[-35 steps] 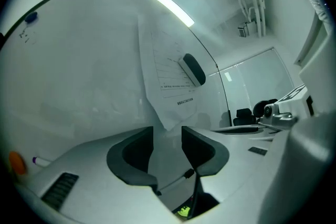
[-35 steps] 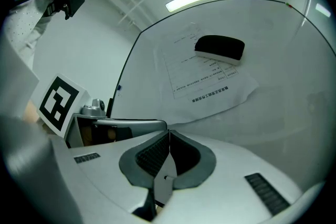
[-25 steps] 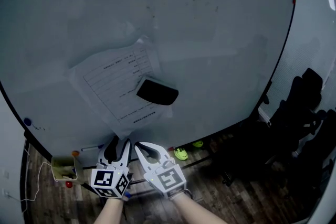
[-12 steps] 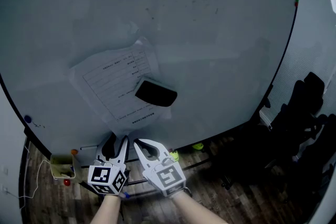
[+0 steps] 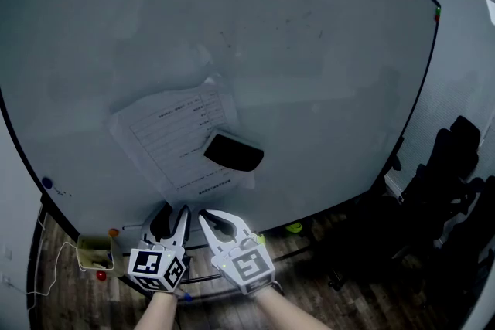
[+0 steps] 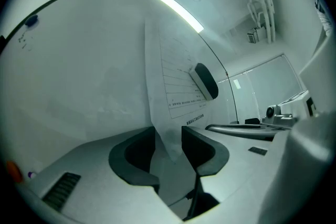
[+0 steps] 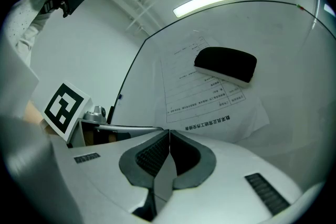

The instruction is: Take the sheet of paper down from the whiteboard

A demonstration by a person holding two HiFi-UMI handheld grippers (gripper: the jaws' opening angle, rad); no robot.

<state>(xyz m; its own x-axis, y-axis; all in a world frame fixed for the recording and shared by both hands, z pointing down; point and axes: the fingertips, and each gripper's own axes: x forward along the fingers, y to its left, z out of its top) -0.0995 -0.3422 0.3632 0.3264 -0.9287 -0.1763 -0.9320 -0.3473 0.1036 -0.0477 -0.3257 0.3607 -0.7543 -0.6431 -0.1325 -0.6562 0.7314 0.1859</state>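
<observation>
Whiteboard (image 5: 325,50) fills the head view. Sheet of paper (image 5: 174,135) sits low and left of centre on it, hung skewed so that one lower corner points down at the board's bottom edge. Black eraser (image 5: 233,152) lies across the sheet's lower right part and looks to be what pins it, probably magnetic.

Left tool (image 6: 168,138): jaws apart. The sheet's lowest corner hangs down into the gap between the two pads, and neither pad is pressing on it. So it is positioned for a pinch but has no grip yet.

Right tool (image 7: 169,139): jaws closed on each other, with nothing between them. It sits just beside the left tool, below the board edge. Sheet and eraser are above it and ahead.

Key relation: the sheet rises up and away from the left tool, its long axis leaning up the board from that corner. The left tool is the nearer one, already at the corner. The eraser is farther up, on the right tool's side.

Judgement: closing on the corner comes next. A pull with the eraser in place risks tearing the sheet or sliding it, so the right tool would do well to lift the eraser.
</observation>
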